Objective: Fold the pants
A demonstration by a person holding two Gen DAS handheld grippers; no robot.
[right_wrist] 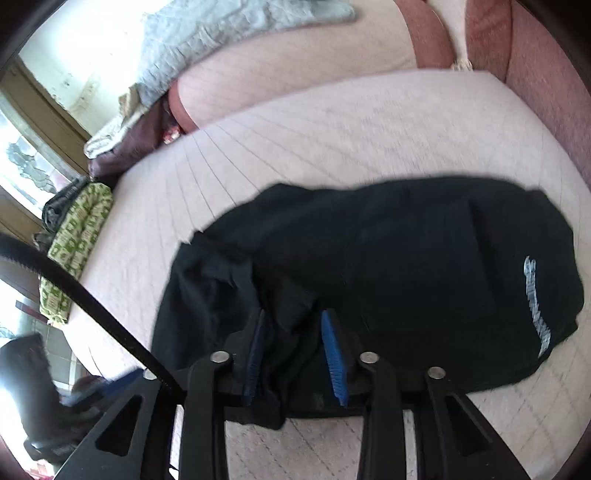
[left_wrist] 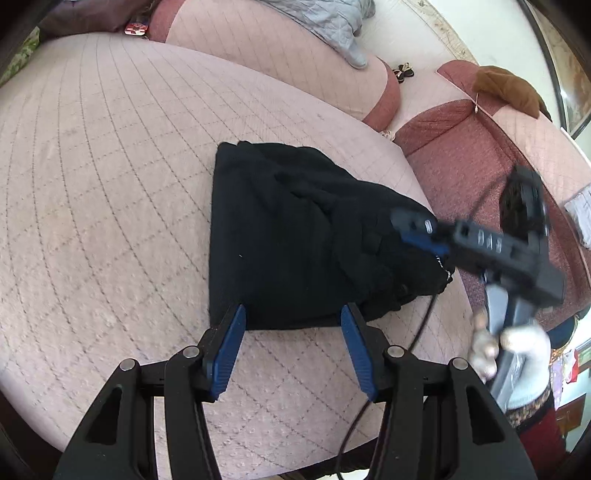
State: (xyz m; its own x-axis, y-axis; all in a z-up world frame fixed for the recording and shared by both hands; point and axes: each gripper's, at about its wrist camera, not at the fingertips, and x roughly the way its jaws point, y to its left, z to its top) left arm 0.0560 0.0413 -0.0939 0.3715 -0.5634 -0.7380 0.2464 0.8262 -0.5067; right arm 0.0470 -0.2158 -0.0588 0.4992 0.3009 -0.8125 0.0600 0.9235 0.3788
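Black pants (left_wrist: 288, 236) lie folded into a compact bundle on a pink quilted sofa cushion (left_wrist: 110, 184). My left gripper (left_wrist: 293, 314) is open, its blue pads at the bundle's near edge, holding nothing. My right gripper (left_wrist: 417, 229) shows blurred in the left wrist view, over the bundle's right end. In the right wrist view the right gripper (right_wrist: 293, 325) is open with a raised fold of the pants (right_wrist: 406, 266) between its blue pads; a white logo (right_wrist: 535, 302) shows on the cloth at the right.
A grey blanket (left_wrist: 325, 26) lies on the sofa back. A brown cushion (left_wrist: 506, 88) sits at the right. A green patterned pillow (right_wrist: 74, 251) lies at the cushion's left end. A black cable (left_wrist: 417, 332) trails over the front edge.
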